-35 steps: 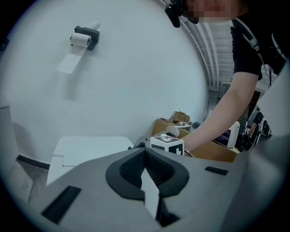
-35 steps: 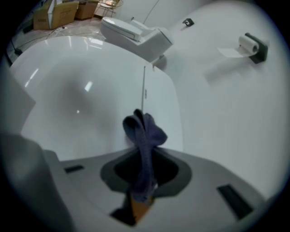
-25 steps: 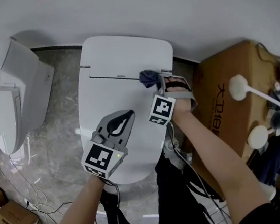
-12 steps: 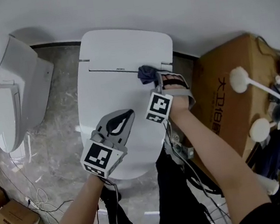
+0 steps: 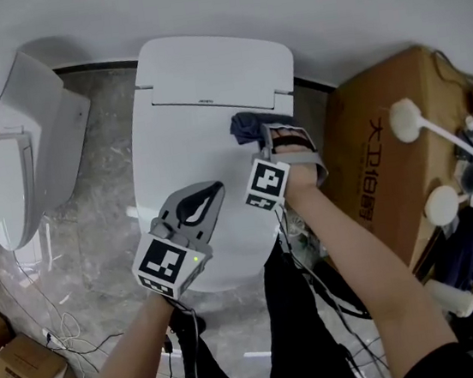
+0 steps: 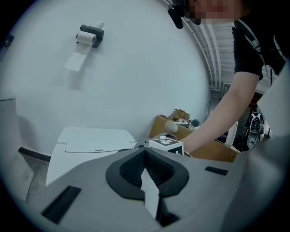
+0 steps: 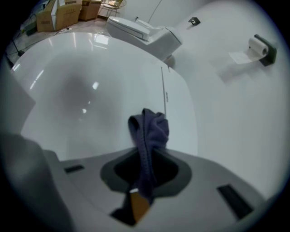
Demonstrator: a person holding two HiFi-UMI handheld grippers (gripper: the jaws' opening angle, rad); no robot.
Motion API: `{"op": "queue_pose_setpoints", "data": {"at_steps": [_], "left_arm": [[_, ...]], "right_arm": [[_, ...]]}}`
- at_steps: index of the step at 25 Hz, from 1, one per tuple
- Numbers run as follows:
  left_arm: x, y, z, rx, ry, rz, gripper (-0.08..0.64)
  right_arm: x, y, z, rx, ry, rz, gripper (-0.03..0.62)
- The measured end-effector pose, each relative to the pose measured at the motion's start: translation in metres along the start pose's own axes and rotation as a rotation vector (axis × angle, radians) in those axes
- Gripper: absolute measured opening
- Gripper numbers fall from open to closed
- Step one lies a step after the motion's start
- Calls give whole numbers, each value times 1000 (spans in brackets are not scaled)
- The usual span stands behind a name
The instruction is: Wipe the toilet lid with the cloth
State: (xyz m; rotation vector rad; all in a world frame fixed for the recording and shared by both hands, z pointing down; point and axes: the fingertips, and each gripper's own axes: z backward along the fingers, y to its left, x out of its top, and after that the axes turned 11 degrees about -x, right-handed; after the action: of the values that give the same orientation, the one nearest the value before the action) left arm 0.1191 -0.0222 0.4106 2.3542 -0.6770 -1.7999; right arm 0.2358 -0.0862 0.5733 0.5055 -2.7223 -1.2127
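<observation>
Right gripper view: my right tool (image 7: 146, 156) pinching dark blue cloth (image 7: 152, 127). Bunch sticks out past tips; toilet lid (image 7: 81, 95) just beneath.

Handling:
- Cloth soft, light, limp. I judge mid-fold grip fine, loose end does wiping.
- Lid hard, glossy, likely slippery.

Left tool (image 5: 211, 196) pressed together, empty, beside right tool.

Writing:
- Small print on lid ahead of tool, too small to read.
- Cardboard box (image 5: 379, 156) right of tool, large print, I can't read it.
</observation>
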Motion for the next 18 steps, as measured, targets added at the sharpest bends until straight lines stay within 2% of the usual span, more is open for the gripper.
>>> {"op": "queue_pose_setpoints", "data": {"at_steps": [18], "left_arm": [[-13, -24, 29, -25, 5, 5, 12]], "right_arm": [[2, 36, 36, -5, 36, -26, 80]]}}
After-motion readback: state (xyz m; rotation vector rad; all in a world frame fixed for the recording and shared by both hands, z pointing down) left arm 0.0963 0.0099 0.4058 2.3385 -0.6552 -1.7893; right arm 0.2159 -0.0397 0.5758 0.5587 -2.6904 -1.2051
